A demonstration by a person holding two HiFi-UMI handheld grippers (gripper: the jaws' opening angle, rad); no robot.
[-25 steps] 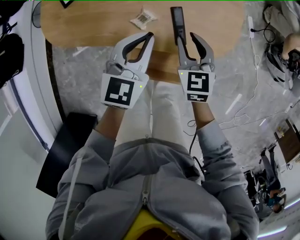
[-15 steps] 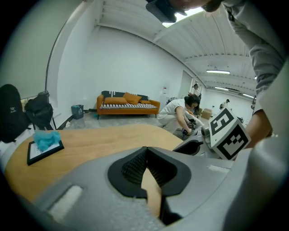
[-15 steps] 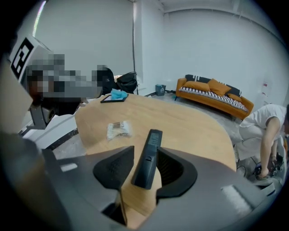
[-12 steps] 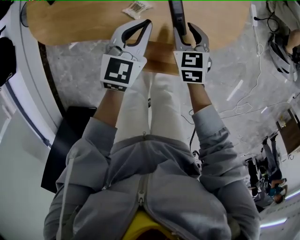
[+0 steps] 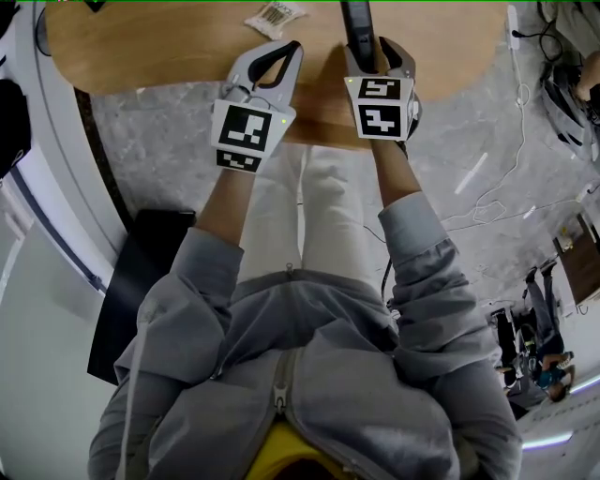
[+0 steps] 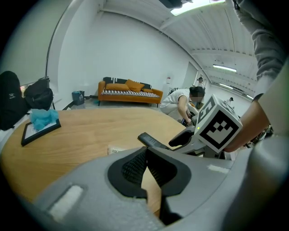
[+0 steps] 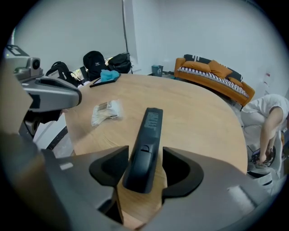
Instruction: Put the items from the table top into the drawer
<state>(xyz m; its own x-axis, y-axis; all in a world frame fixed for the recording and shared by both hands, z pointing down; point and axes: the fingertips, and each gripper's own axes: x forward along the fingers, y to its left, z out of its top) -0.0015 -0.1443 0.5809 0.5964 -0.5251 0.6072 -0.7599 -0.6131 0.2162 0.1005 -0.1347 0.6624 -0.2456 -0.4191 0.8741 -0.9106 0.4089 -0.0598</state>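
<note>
A black remote (image 5: 354, 19) lies lengthwise on the round wooden table (image 5: 169, 47), its near end at the table's edge. My right gripper (image 5: 373, 52) straddles that near end. In the right gripper view the remote (image 7: 149, 135) sits between the jaws of my right gripper (image 7: 145, 155), which are opening, and the pads do not press it. My left gripper (image 5: 296, 47) is beside it, shut with nothing inside; its pads meet at my left gripper's tips (image 6: 146, 151). A small clear packet (image 5: 275, 14) lies left of the remote. A wooden drawer panel (image 5: 319, 112) juts out below the table edge.
A black tray with a blue cloth (image 6: 39, 126) sits far across the table. Bags (image 6: 38, 94) stand beyond it, an orange sofa (image 6: 130, 88) at the wall. A person bends over (image 7: 271, 117) at the right. A black box (image 5: 141, 281) and cables (image 5: 497, 187) lie on the floor.
Both grippers have sunk toward the table edge. The right one has tipped further downward with the remote, and its jaws stand wider around the remote now.
</note>
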